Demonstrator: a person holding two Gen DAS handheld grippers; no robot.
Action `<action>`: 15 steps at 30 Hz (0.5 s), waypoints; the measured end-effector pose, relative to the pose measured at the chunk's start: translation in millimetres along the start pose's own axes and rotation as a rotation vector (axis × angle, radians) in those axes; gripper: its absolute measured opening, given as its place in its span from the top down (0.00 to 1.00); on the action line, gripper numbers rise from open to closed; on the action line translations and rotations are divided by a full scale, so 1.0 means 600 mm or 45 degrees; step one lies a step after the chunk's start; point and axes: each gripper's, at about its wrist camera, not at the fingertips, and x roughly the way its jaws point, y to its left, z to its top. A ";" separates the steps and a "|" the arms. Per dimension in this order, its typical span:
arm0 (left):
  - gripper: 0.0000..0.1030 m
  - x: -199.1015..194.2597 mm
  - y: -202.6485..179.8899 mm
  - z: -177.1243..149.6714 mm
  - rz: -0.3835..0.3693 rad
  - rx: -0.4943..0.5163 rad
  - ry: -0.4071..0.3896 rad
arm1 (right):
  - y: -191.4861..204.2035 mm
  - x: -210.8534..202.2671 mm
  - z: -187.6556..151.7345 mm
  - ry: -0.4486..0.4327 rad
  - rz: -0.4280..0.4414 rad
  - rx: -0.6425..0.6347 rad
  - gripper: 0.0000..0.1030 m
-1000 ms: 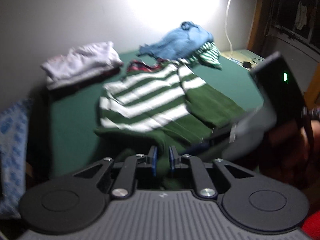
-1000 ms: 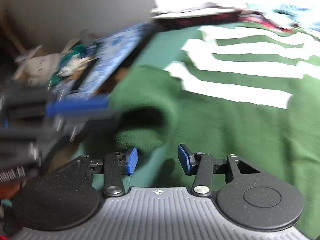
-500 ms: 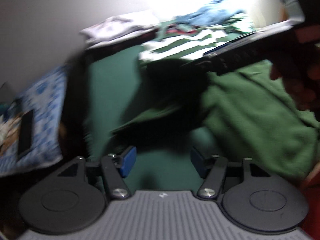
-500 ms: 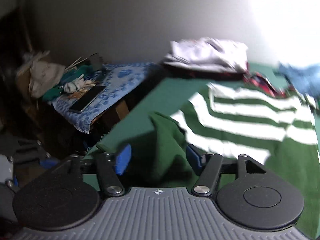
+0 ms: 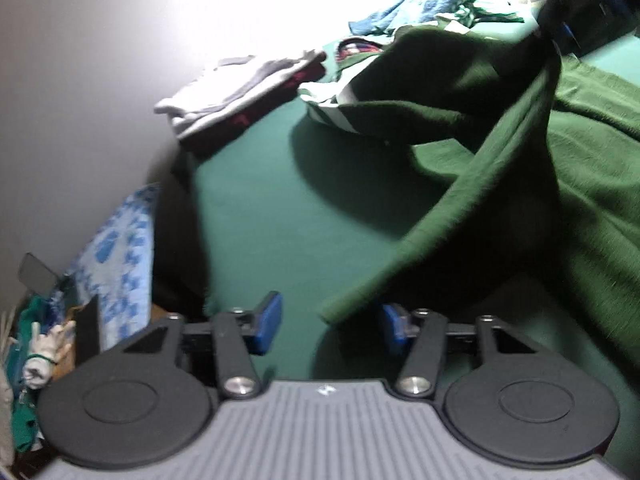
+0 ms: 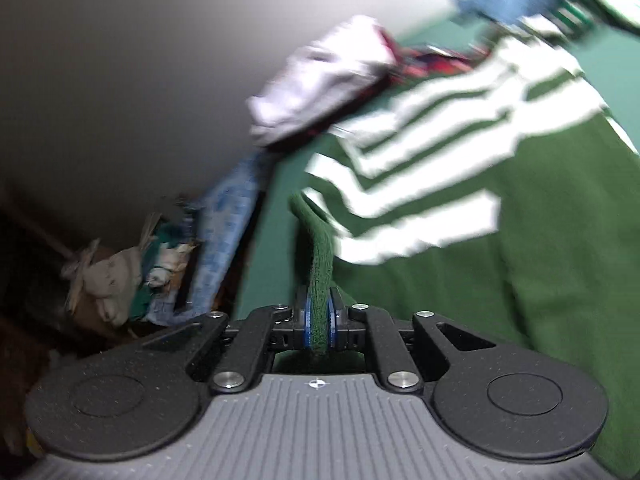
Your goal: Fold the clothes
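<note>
A green sweater with white stripes (image 6: pixel 440 280) lies on the bed's green sheet (image 5: pixel 260 200). My right gripper (image 6: pixel 318 326) is closing, and its blue pads press on a folded green edge of the sweater. In the left wrist view that edge is lifted into a taut band (image 5: pixel 500 184) that runs up to the dark right gripper (image 5: pixel 580 12) at the top right. The band's lower corner hangs between the pads of my left gripper (image 5: pixel 331 325). Its jaws are closing but stand apart from the cloth.
A folded white and maroon stack (image 5: pixel 240 88) sits by the wall at the back. Behind it lies a pile of blue and striped garments (image 5: pixel 420 4). Left of the bed is a blue patterned cloth (image 5: pixel 120 248) with clutter beside it.
My right gripper went from open to shut on the sweater's edge and swung, lifting it. My left gripper sank toward the bed, opened wide, then narrowed around the hanging corner.
</note>
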 end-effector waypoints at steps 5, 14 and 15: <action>0.90 -0.002 -0.026 0.013 -0.080 -0.057 -0.008 | -0.027 -0.004 -0.022 0.000 -0.260 0.028 0.75; 0.91 -0.051 -0.041 0.006 -0.125 -0.234 -0.040 | 0.121 0.036 -0.046 -0.070 -0.227 -0.621 0.60; 0.91 -0.056 -0.042 0.005 -0.119 -0.240 -0.047 | 0.124 0.051 -0.050 -0.054 -0.280 -0.634 0.60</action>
